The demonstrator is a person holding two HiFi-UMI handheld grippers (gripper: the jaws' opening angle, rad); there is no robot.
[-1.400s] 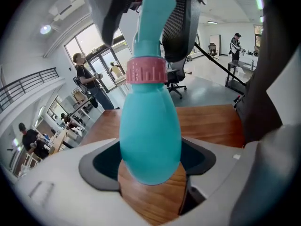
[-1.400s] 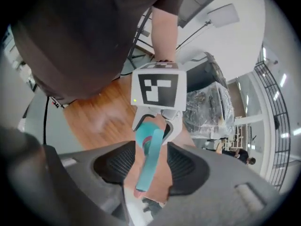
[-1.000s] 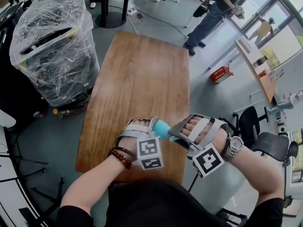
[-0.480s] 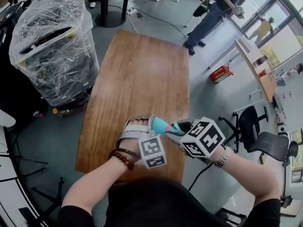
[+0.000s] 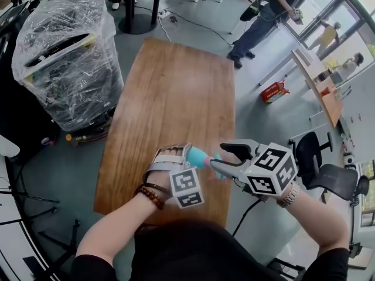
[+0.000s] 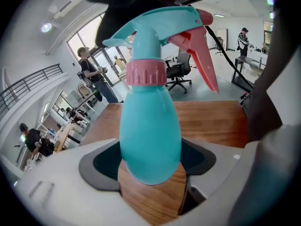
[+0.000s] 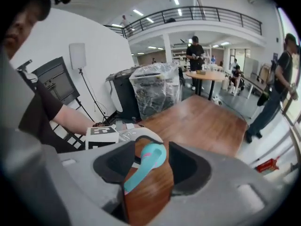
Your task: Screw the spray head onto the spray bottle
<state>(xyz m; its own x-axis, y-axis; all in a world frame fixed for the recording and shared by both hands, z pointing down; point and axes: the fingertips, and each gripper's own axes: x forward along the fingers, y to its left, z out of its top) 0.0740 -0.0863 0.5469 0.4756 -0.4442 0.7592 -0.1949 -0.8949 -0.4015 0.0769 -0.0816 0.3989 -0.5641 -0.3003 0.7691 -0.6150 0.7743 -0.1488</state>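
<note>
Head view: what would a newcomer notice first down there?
The turquoise spray bottle with its pink collar stands out, clamped in the left gripper above the near end of the wooden table. The right gripper, its jaws just opened, straddles the spray head without gripping it. Left of the table sits a plastic-wrapped cart.

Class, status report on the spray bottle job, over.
Left gripper shut on bottle. Right gripper jaws just opened, spray head between them, unpinched. It sits on the bottle. Nothing in the way.
</note>
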